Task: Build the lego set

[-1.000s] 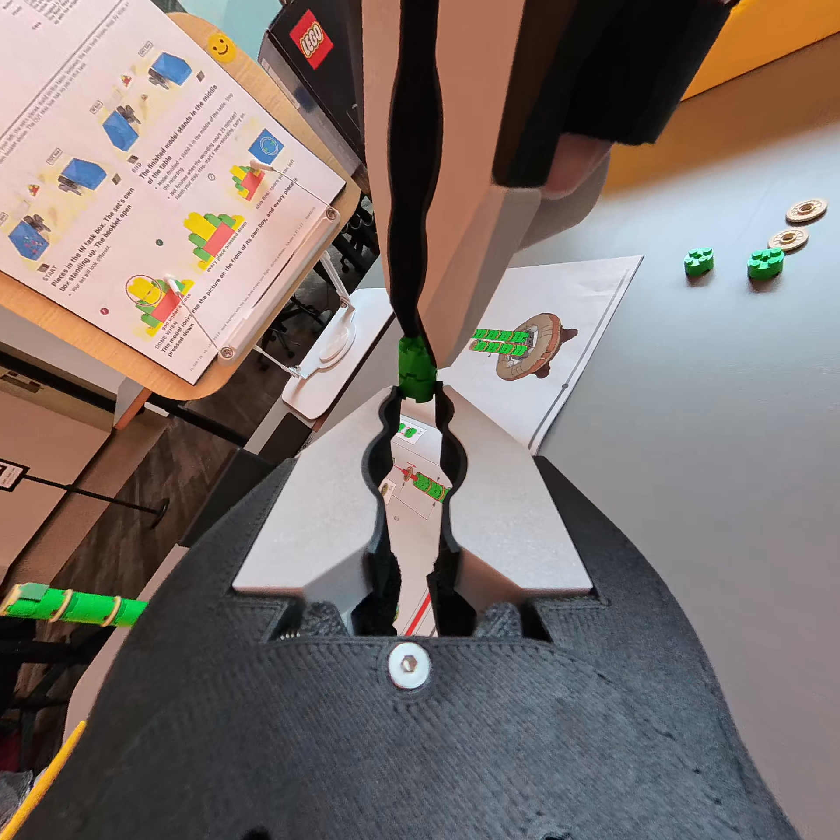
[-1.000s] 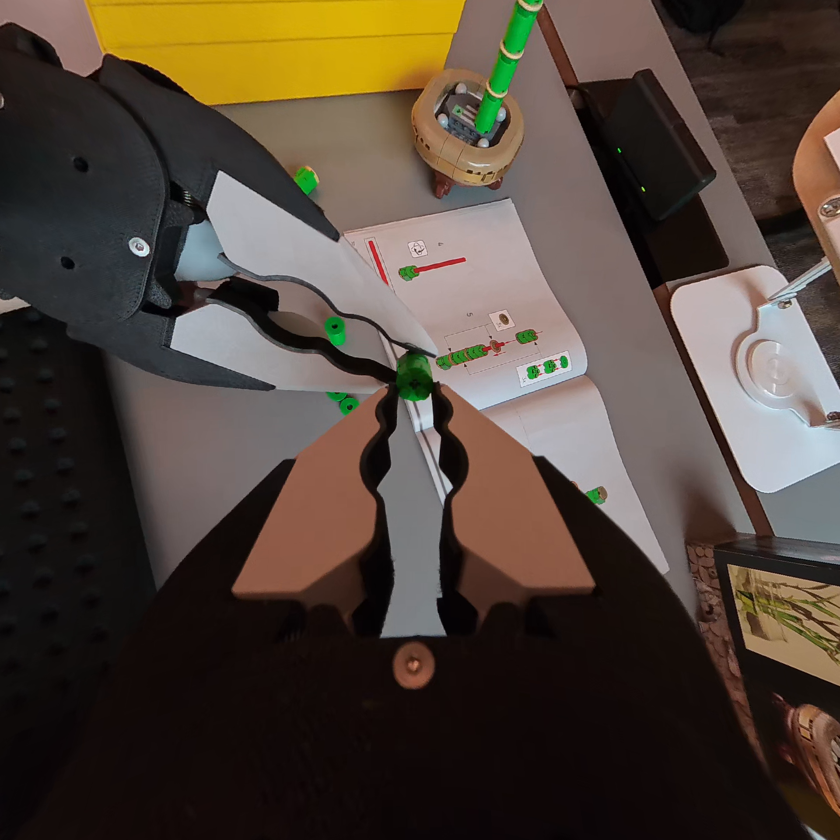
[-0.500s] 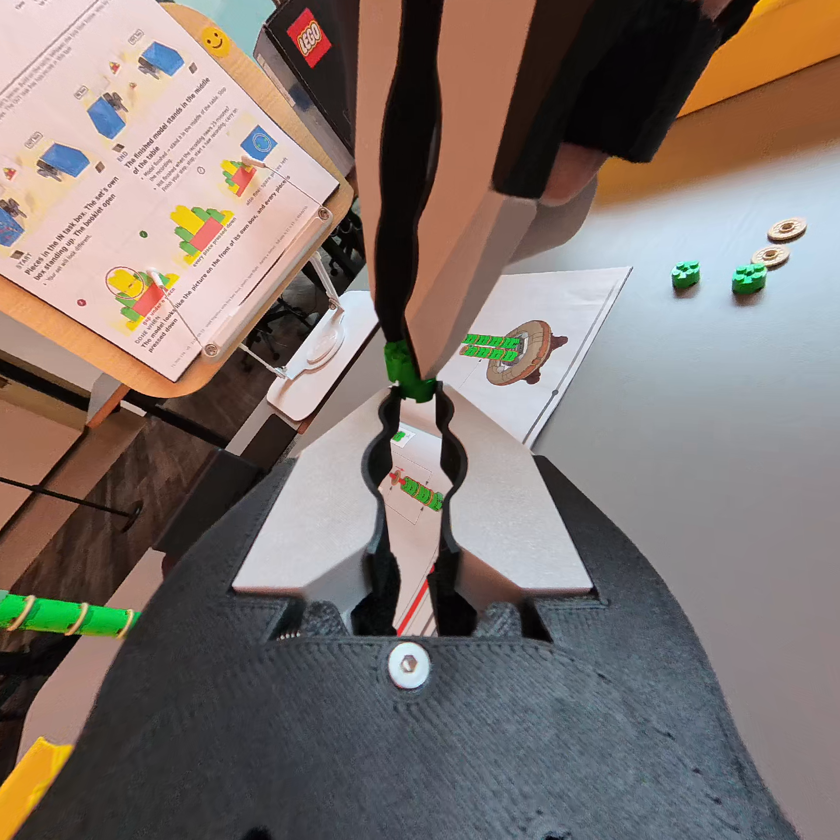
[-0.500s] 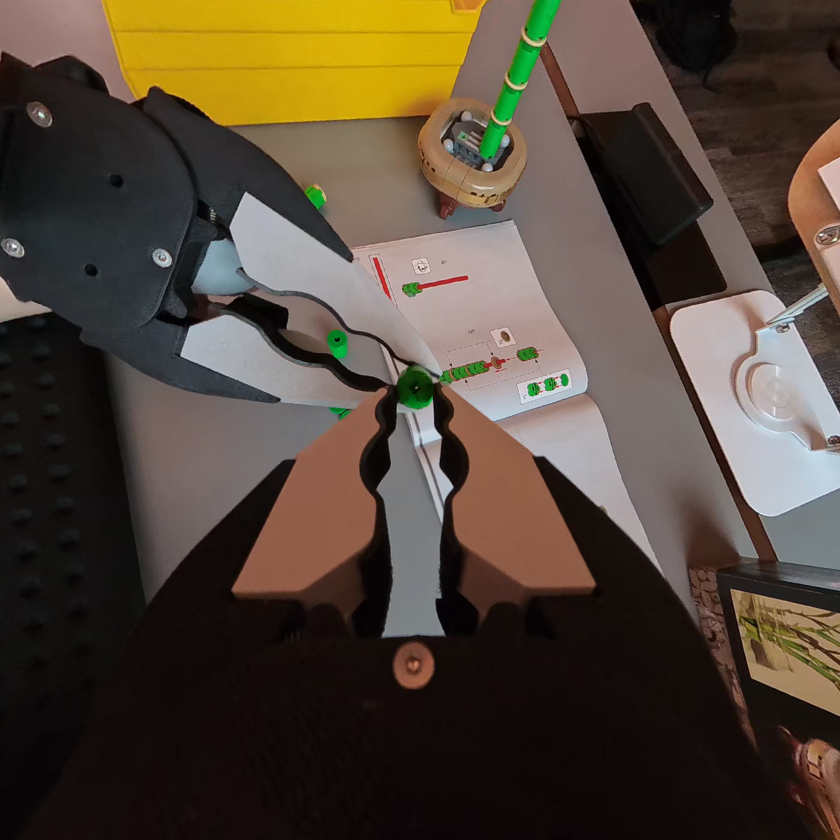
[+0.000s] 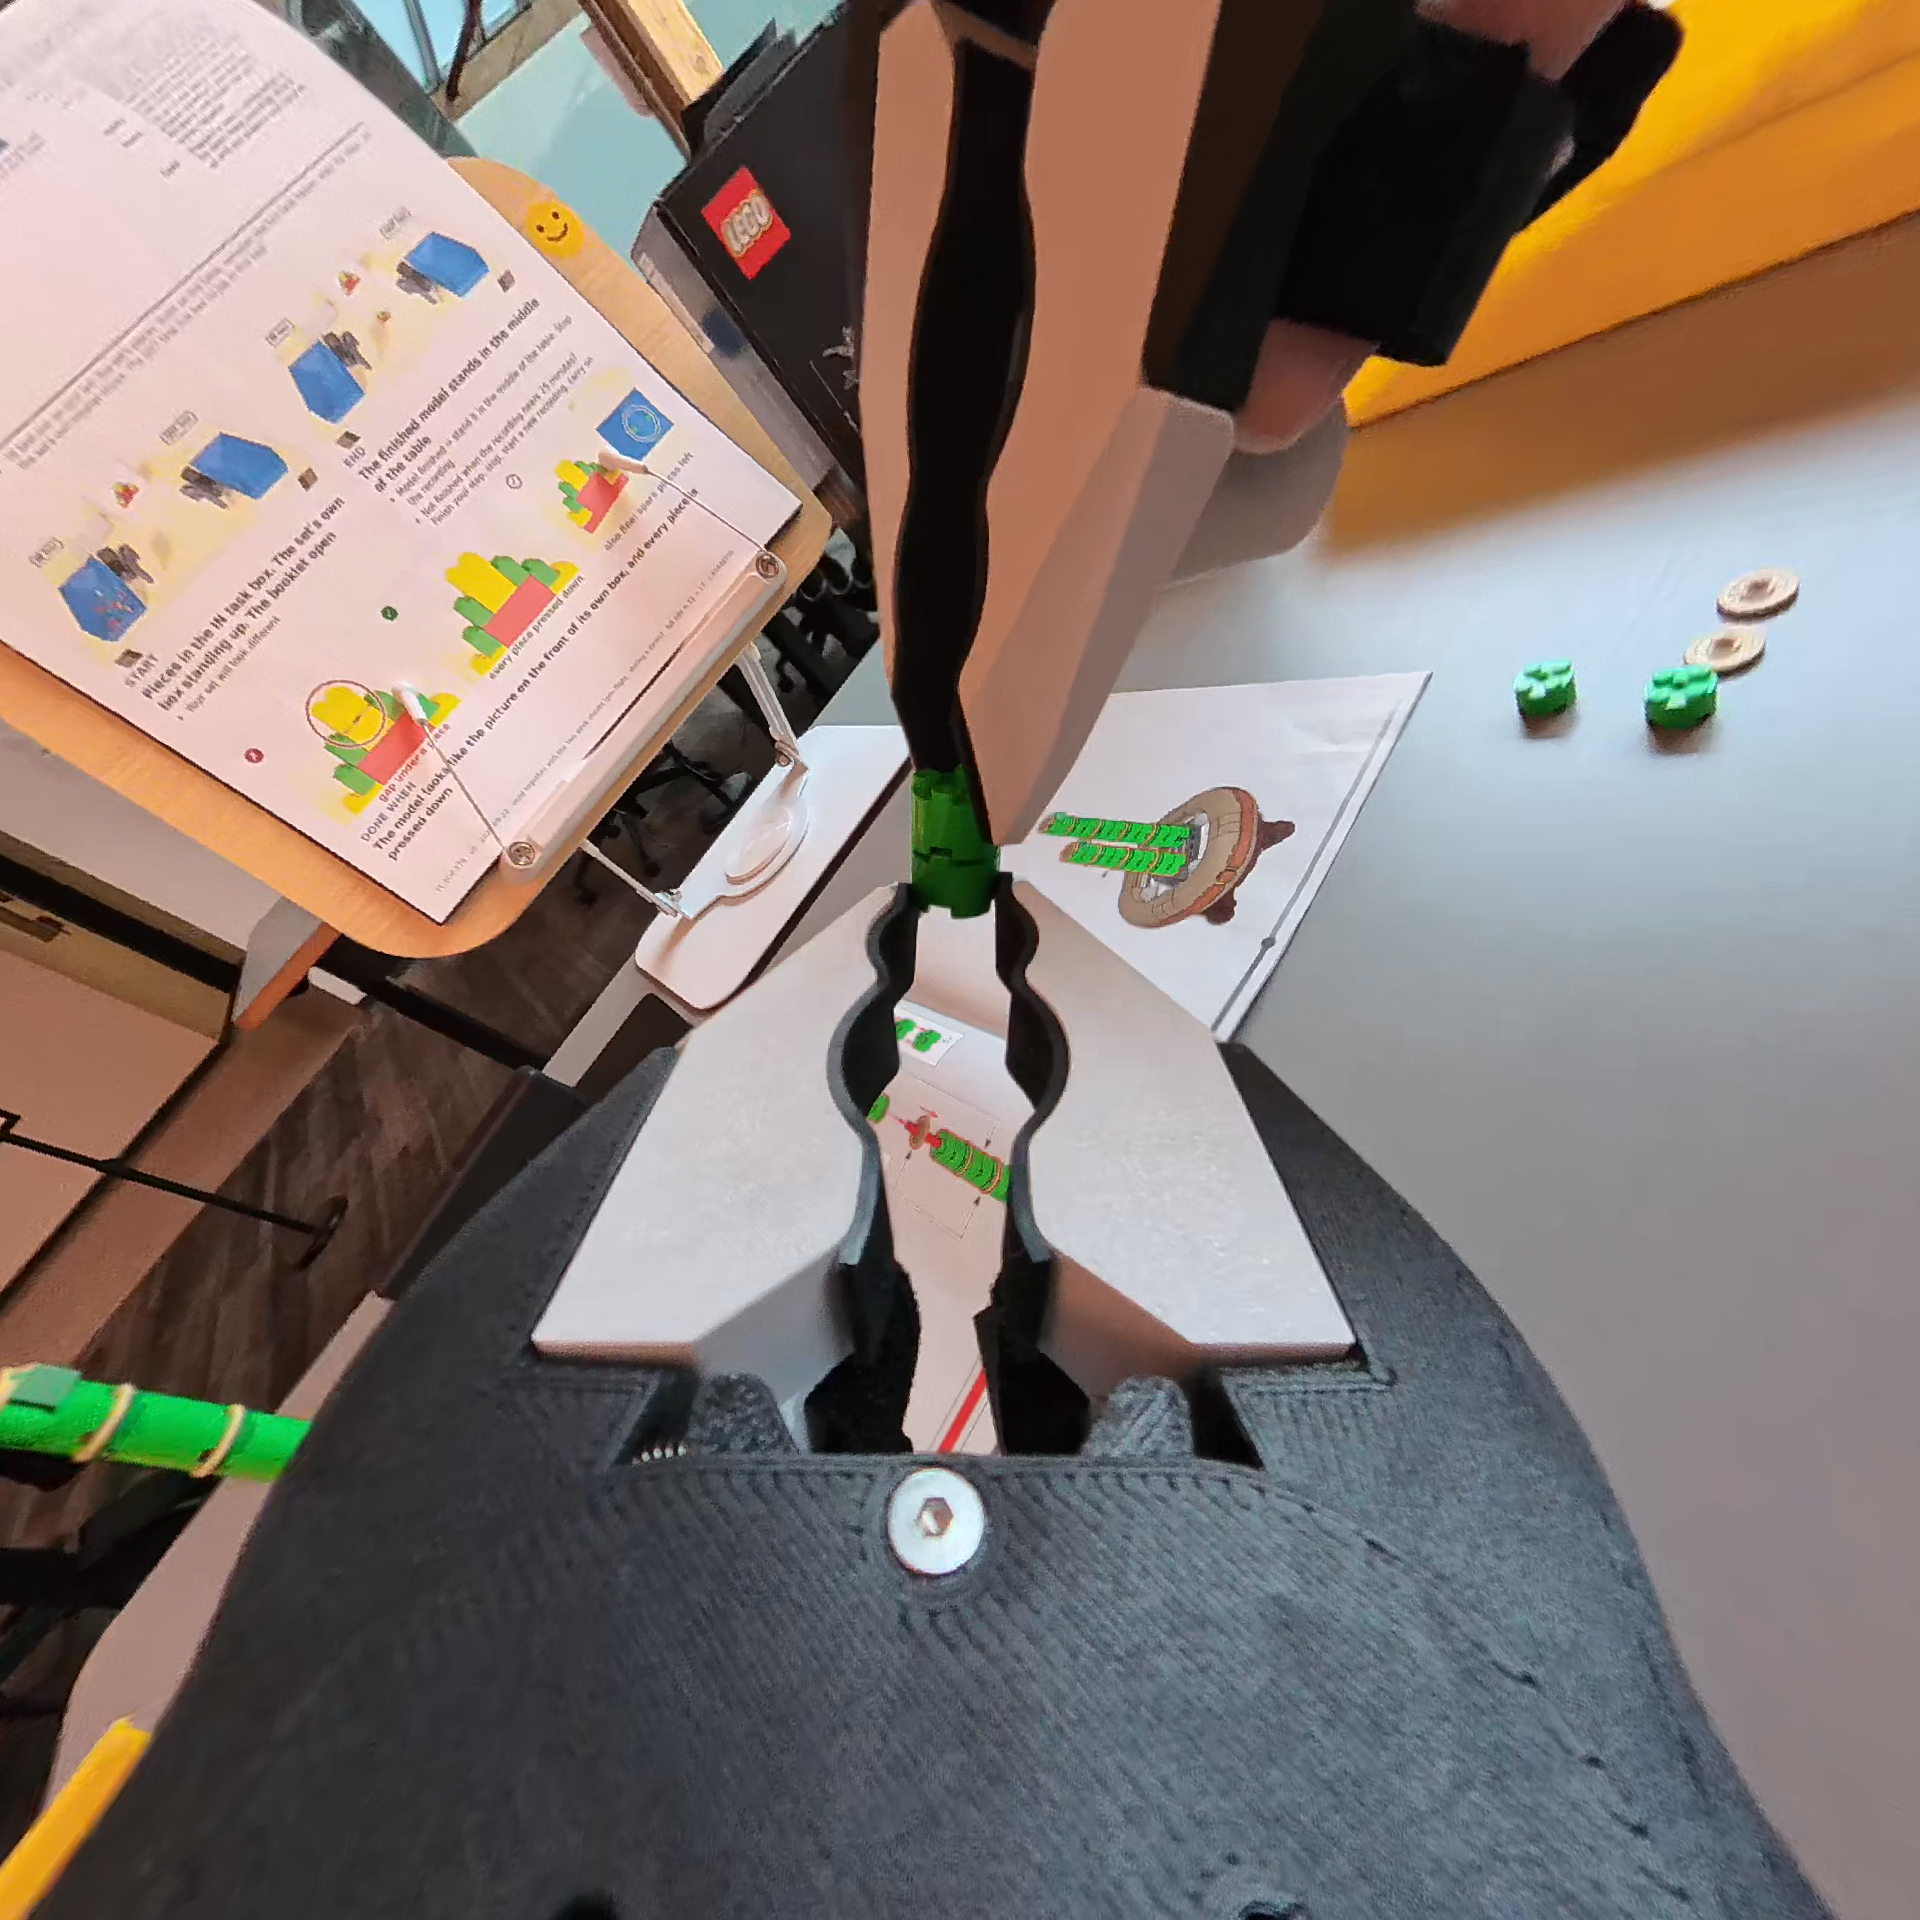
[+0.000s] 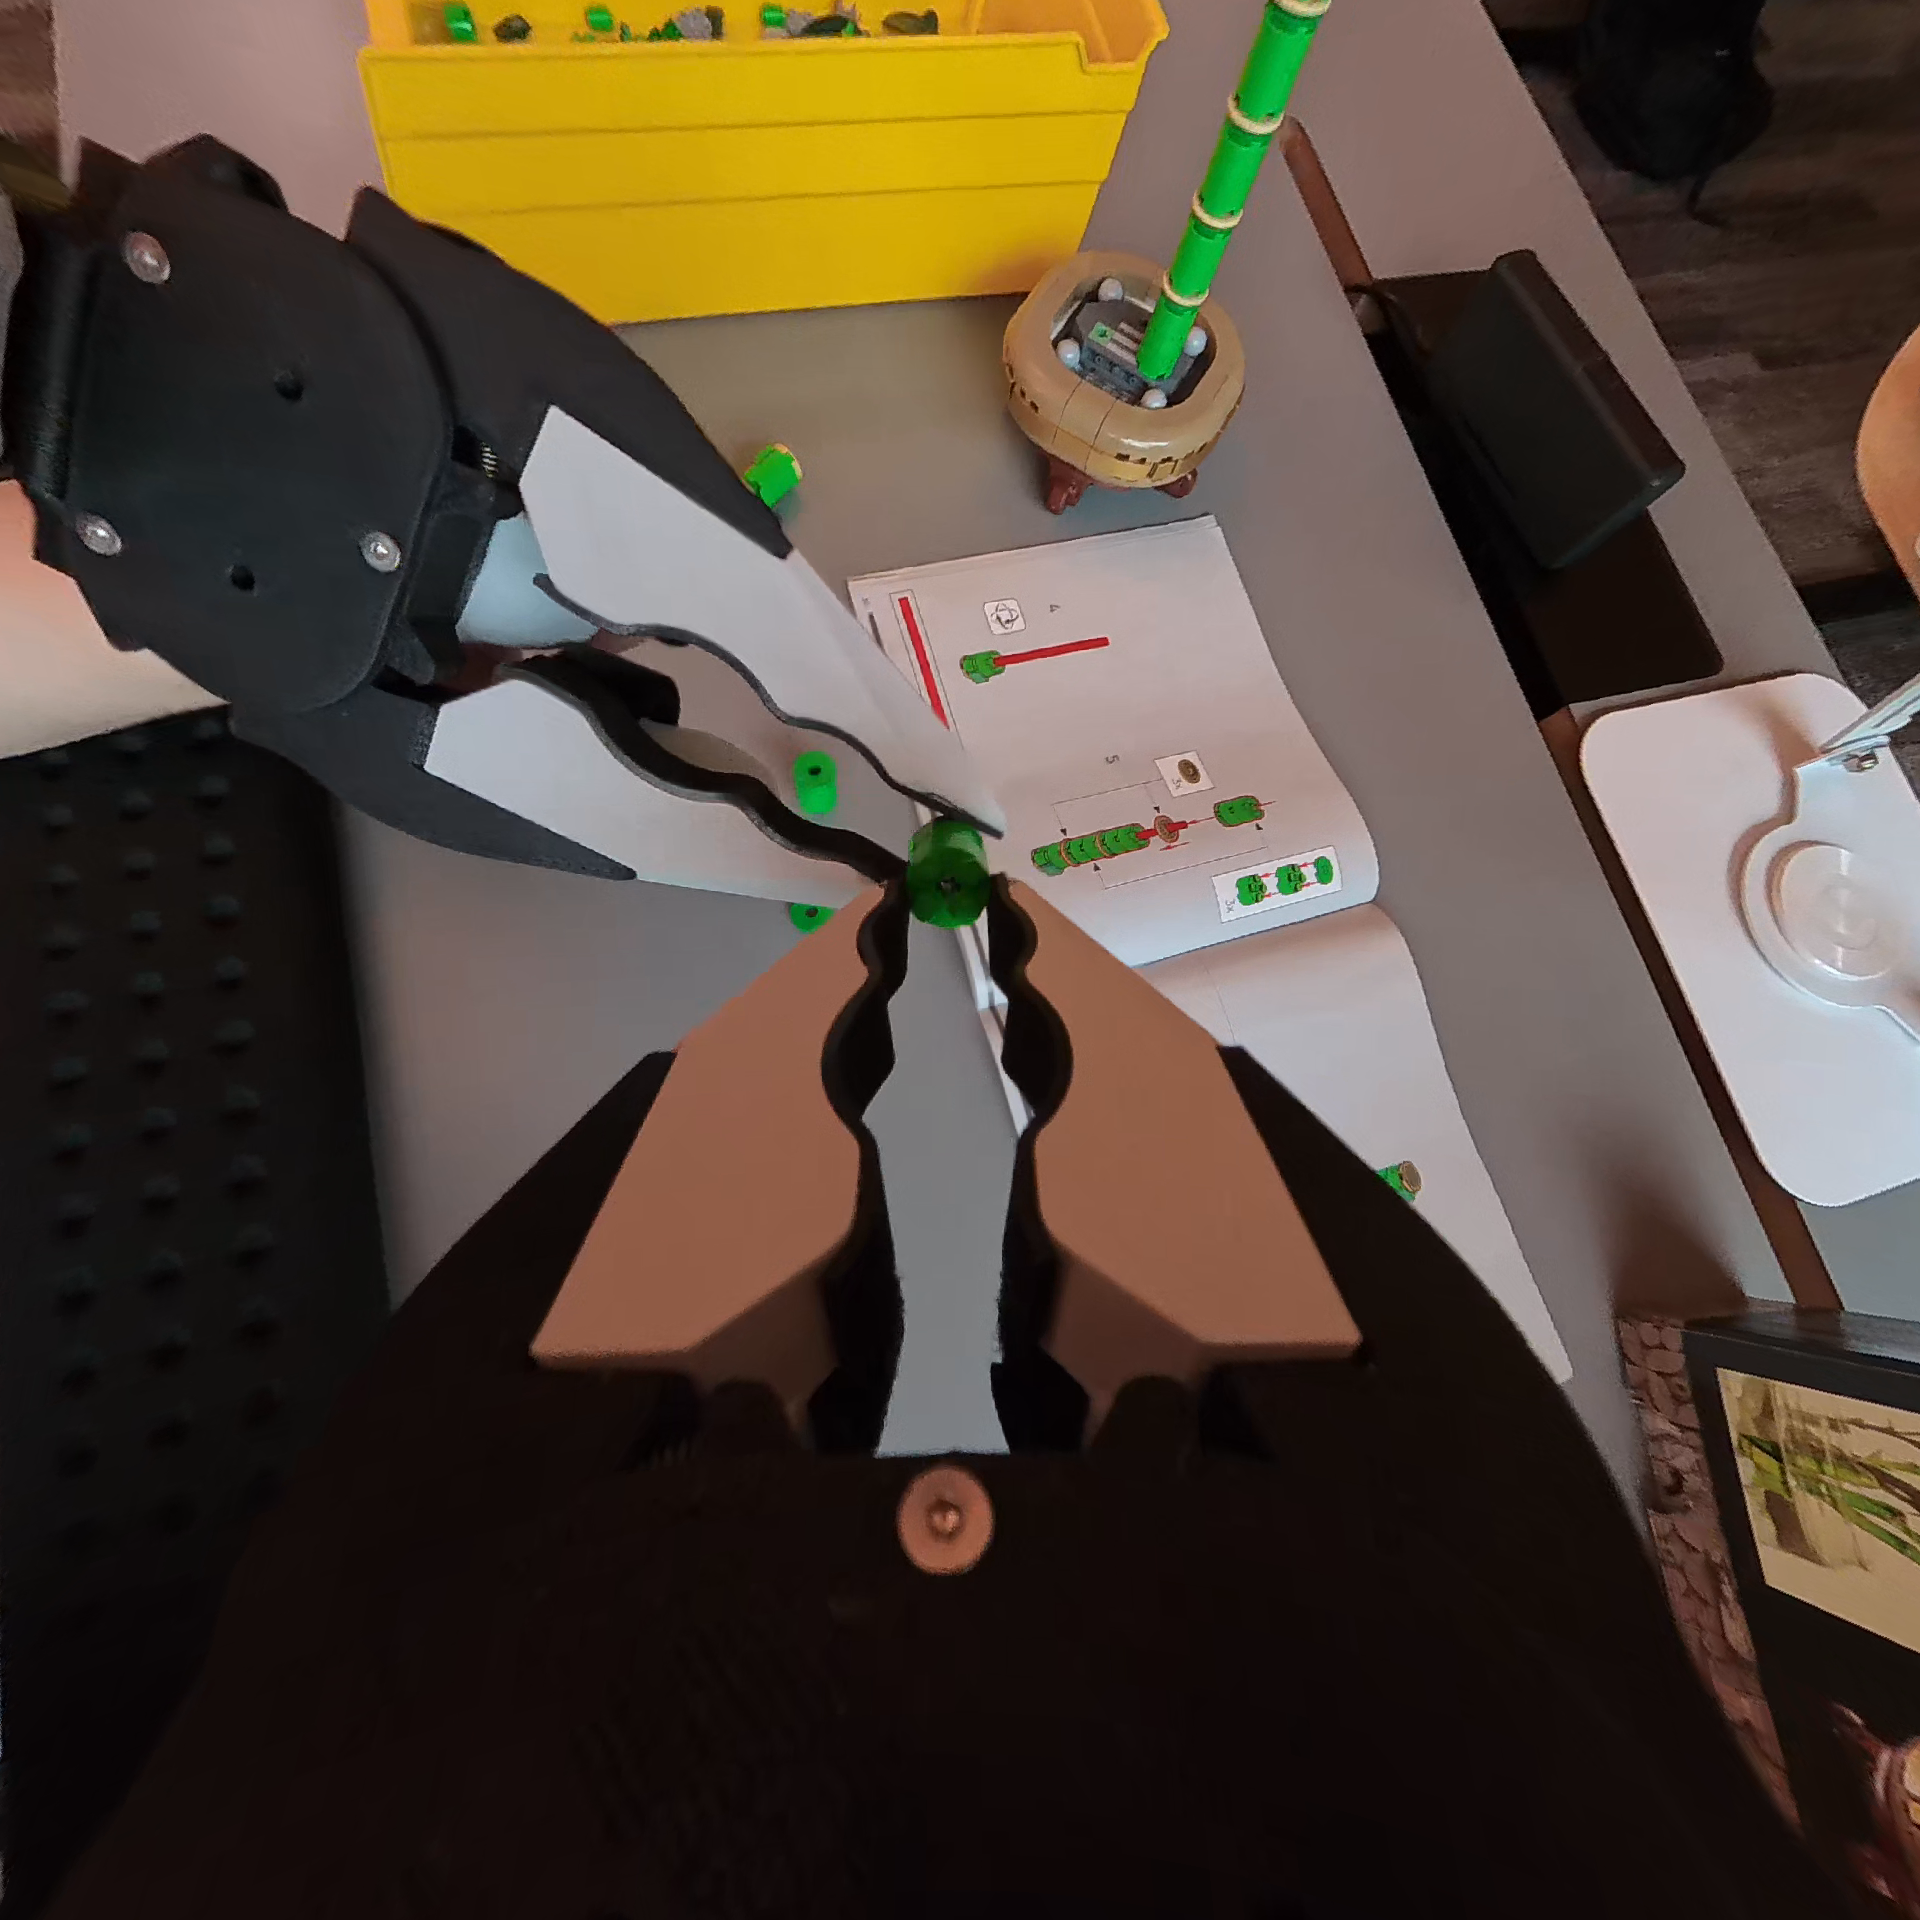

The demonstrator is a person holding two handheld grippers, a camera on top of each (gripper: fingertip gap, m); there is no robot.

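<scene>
Two short green round bricks sit end to end in the air over the open instruction booklet. My left gripper, with grey fingers, is shut on the lower brick. My right gripper, with tan fingers, is shut on the other brick. In the left wrist view the right gripper comes down from above. In the right wrist view the left gripper comes in from the left. The tan pot with a green bamboo stalk stands behind the booklet.
A yellow parts bin stands at the back. Loose green pieces lie near the booklet; two green plates and two tan discs lie farther right. A sheet on a wooden stand, a black box and a black studded mat border the table. My left and right fingertips are right by each other. The tan pot is about 25 cm from both grippers' fingertips.
Both grippers have stayed shut on the green bricks, tip to tip. The pair has shifted a little, so the right wrist view now shows the top of the yellow bin.
</scene>
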